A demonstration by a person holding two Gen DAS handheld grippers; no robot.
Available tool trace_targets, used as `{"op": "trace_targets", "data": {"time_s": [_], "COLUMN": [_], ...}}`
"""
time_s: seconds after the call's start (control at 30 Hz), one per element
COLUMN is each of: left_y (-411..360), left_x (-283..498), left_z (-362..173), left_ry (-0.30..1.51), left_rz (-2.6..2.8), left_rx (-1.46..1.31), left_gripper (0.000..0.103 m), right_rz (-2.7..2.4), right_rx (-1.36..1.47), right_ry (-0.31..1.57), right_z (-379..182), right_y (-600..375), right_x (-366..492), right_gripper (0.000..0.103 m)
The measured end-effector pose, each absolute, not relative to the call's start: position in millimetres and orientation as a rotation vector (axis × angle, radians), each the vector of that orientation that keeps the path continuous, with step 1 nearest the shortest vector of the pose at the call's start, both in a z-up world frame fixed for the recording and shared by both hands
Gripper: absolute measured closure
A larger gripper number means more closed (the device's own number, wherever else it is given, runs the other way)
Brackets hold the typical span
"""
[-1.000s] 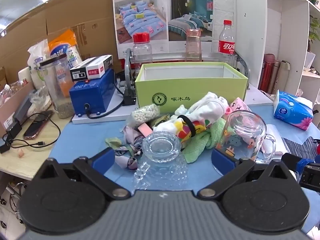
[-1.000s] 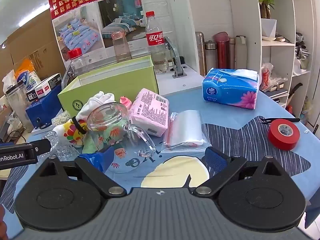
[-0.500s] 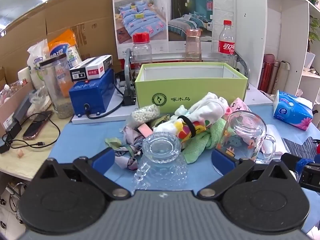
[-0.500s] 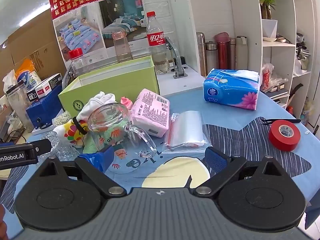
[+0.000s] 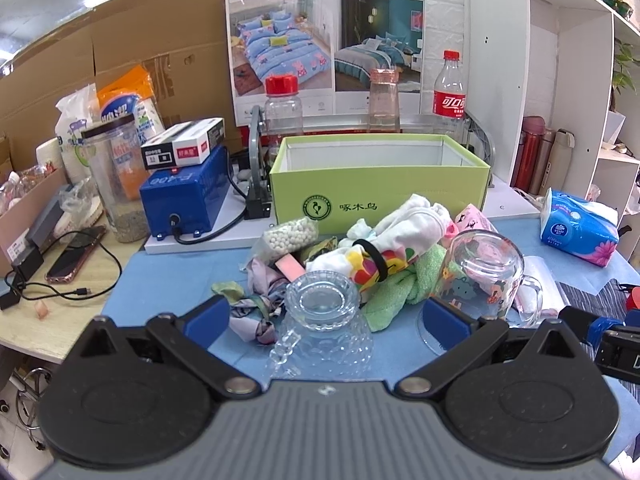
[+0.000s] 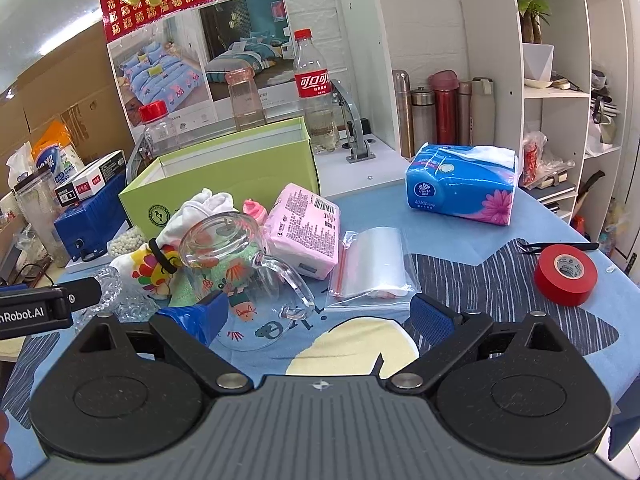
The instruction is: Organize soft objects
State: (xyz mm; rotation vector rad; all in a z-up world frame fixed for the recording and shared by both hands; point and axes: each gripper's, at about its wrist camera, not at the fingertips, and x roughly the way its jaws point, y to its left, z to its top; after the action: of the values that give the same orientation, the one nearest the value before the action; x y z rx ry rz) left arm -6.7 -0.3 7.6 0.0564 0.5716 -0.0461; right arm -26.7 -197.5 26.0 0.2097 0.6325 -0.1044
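A heap of soft things lies on the blue table in front of the open green box (image 5: 380, 196): a white and colourful cloth (image 5: 404, 236), a green towel (image 5: 404, 292), a patterned scarf (image 5: 256, 300). My left gripper (image 5: 326, 320) is open and empty, low over the table, just short of an upturned clear glass cup (image 5: 324, 320). My right gripper (image 6: 320, 316) is open and empty, near a printed glass mug (image 6: 240, 264). The pink tissue pack (image 6: 306, 232) and the cloth heap (image 6: 192, 236) lie beyond it.
A blue tissue pack (image 6: 460, 184), a zip bag (image 6: 372, 264) and a red tape roll (image 6: 566, 270) lie to the right. Bottles (image 5: 450, 88) stand behind the box. A blue device (image 5: 180, 192), a jar (image 5: 116, 184) and a phone (image 5: 74, 254) are at left.
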Motion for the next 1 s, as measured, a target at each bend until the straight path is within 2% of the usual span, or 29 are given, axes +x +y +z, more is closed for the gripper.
{"op": "trace_targets", "data": {"time_s": [0.43,1.0], "left_y": [7.0,8.6], "left_x": [-27.8,48.4], "left_z": [20.5,17.8], "left_ry": [0.523,0.591], "left_rz": [-0.052,-0.013], "left_rx": [0.042,0.053], "left_gripper": [0.0,0.001], "right_rz": [-0.105,-0.14], "right_rx": [0.193,0.215], "right_ry": [0.571,0.61], "right_z": [42.4,38.2], "right_y": [-192.7,-212.1], "right_x": [-46.7,7.7], "right_gripper": [0.018,0.018]}}
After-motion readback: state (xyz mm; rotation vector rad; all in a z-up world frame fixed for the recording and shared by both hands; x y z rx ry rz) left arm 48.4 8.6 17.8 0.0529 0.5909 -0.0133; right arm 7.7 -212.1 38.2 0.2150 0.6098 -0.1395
